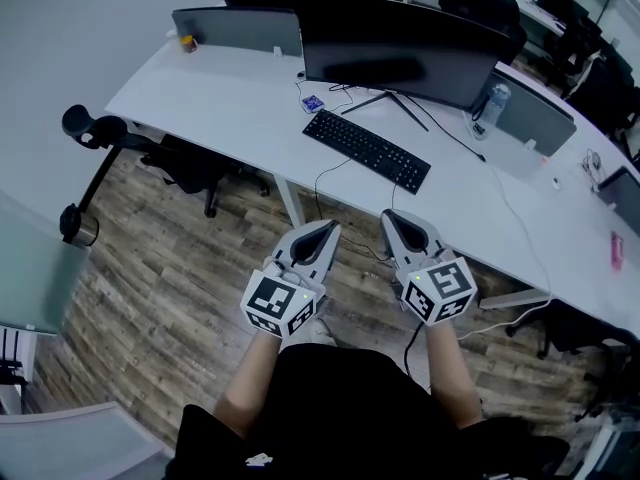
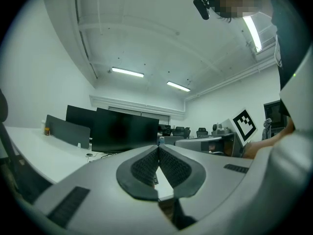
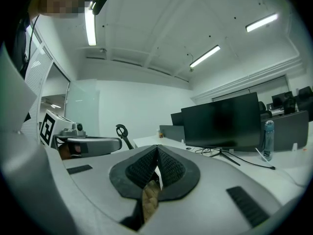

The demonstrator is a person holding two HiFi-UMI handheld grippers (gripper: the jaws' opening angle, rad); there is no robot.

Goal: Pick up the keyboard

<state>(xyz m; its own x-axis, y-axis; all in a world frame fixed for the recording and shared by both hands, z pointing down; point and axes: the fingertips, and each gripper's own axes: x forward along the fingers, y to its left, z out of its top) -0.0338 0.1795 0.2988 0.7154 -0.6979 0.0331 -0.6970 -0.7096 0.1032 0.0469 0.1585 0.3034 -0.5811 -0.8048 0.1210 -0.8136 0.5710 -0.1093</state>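
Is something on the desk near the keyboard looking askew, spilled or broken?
Nothing is spilled or broken. The keyboard lies flat before the monitor. Only a loose cable hangs over the front edge of the desk.

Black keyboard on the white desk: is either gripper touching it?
No, the black keyboard lies on the white desk, the left gripper and right gripper both short of it.
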